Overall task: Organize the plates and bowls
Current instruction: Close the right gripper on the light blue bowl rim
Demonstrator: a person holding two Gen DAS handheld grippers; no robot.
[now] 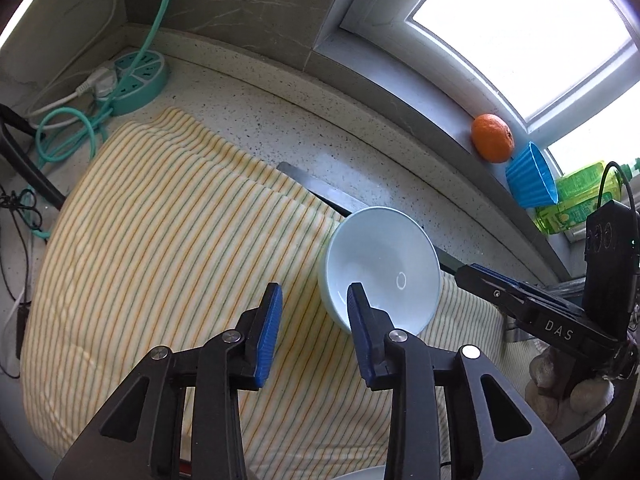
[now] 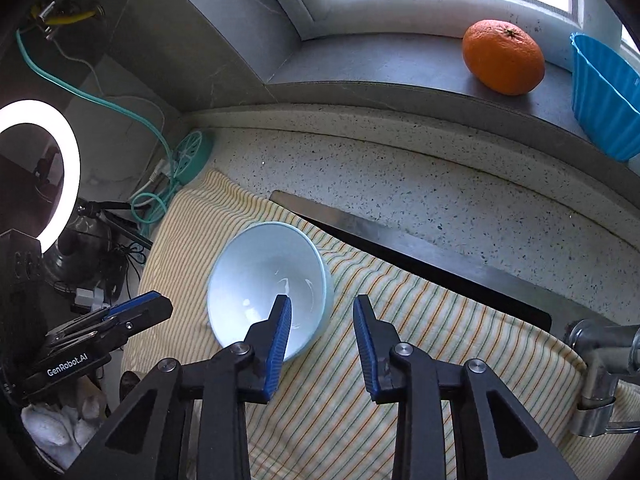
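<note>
Two hand-held grippers hang over a pale blue bowl (image 1: 380, 268) on a striped cloth (image 1: 160, 240). The left gripper (image 1: 314, 316) has its jaws partly apart, empty, one pad in front of the bowl's near rim; whether it touches cannot be told. The right gripper (image 2: 322, 328) matches it, jaws part-open on nothing, one pad over the bowl's near edge. The bowl sits tilted on the cloth, which likely cushions and dries crockery. Beyond it, the cloth drapes a steel sink rim (image 2: 400, 240) set in a speckled counter (image 2: 440, 184). A teal power strip (image 1: 138, 80) lies by the corner; an orange (image 2: 502, 56) and blue cup (image 2: 604, 96) sit on the windowsill.
</note>
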